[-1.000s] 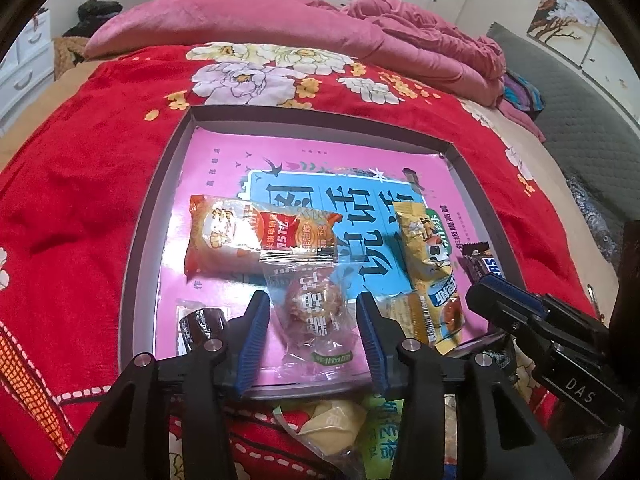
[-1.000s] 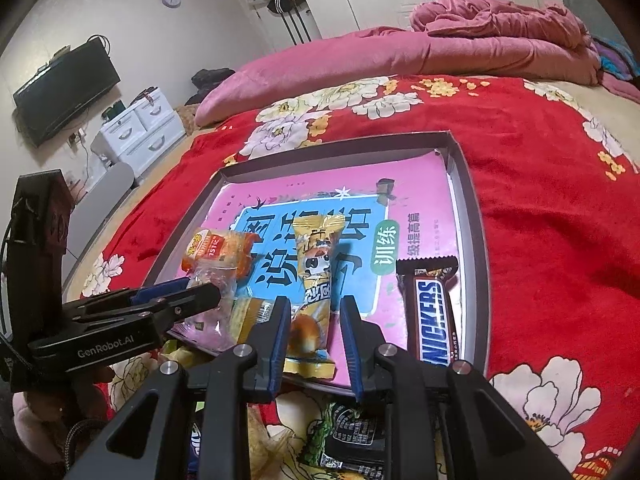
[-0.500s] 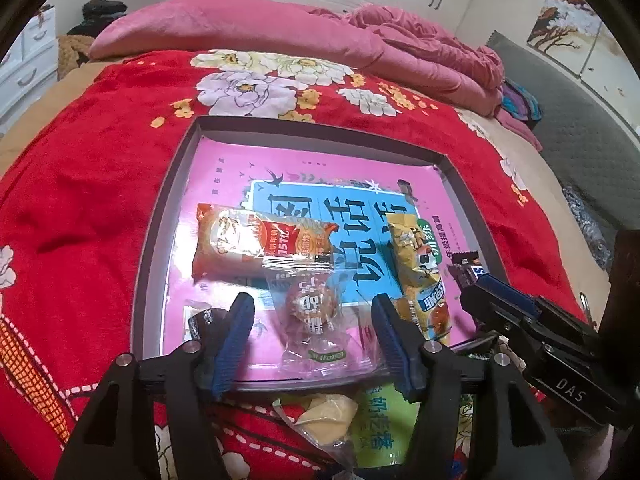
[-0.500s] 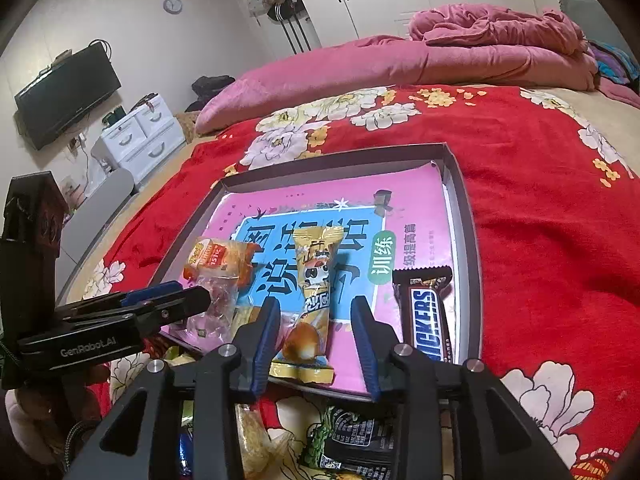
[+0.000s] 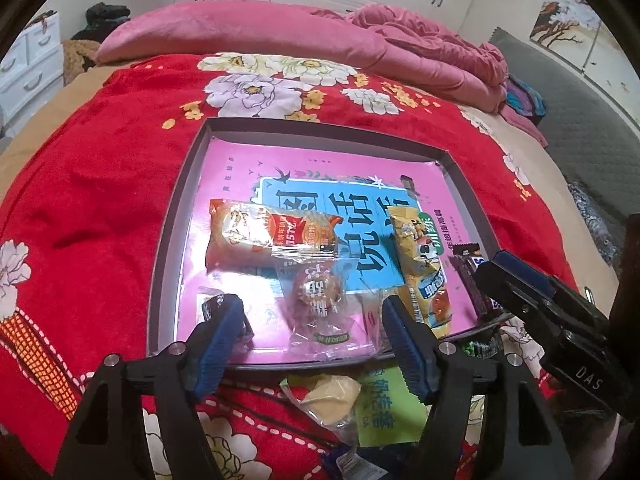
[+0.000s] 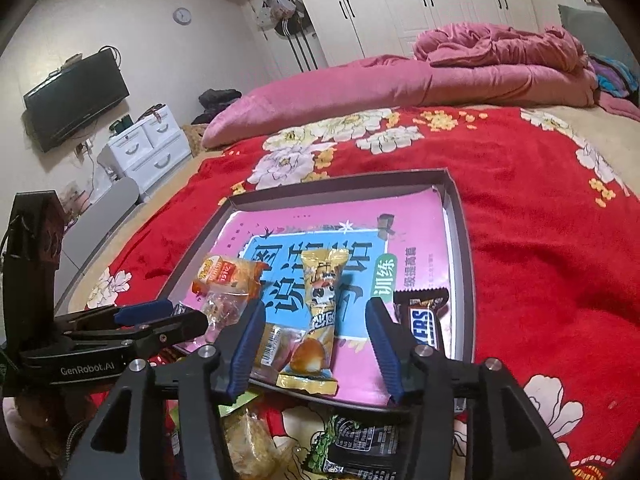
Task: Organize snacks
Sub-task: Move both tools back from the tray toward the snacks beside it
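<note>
The far half of the tray (image 5: 192,184), toward the top of the frame, lies bare and open to reach; its near half is crowded with snack packets (image 5: 268,236), and loose wrappers (image 6: 352,448) clutter the blanket (image 6: 552,248) below

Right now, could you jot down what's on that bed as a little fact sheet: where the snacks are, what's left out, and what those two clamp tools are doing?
surface: red floral bedspread
container: shallow grey tray lined with a pink printed sheet
in tray: orange-red snack packet; clear-wrapped round pastry; tall yellow snack packet; brown Snickers bar
outside tray: several packets by its near edge
left gripper: jaws just opened, nothing gripped
right gripper: jaws just opened, yellow packet between them, unpressed
</note>
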Action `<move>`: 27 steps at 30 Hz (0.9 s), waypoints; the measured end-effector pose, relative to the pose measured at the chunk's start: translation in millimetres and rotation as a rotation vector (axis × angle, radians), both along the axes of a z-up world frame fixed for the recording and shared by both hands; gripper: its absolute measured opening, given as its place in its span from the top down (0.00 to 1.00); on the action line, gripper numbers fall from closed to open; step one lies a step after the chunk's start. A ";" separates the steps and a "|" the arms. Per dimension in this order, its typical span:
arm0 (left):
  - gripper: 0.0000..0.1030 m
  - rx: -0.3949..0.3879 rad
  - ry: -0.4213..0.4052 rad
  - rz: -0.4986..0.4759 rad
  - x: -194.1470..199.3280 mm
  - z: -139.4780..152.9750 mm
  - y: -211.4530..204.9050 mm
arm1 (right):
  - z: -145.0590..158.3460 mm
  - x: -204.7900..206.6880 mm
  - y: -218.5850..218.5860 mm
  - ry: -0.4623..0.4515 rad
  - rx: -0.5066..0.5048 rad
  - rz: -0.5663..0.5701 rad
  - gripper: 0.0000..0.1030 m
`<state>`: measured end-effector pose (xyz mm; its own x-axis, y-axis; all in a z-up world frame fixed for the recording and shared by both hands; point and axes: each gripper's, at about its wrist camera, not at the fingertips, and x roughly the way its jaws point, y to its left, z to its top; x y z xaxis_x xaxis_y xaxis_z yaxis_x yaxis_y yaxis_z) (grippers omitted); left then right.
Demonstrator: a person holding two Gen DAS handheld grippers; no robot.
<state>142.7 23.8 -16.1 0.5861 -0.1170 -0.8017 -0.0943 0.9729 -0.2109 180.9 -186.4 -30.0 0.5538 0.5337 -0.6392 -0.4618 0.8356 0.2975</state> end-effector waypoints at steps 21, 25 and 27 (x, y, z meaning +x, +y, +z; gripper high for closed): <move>0.27 0.011 -0.007 -0.033 -19.2 8.3 -1.8 | 12.0 -13.7 0.7 -0.080 -0.036 0.013 0.34; 0.27 0.005 -0.010 -0.035 -23.9 11.6 -0.3 | 16.9 -19.2 -0.1 -0.108 -0.039 0.010 0.31; 0.27 0.005 -0.009 -0.039 -26.5 13.2 0.3 | 21.8 -22.8 -2.4 -0.130 -0.028 0.006 0.26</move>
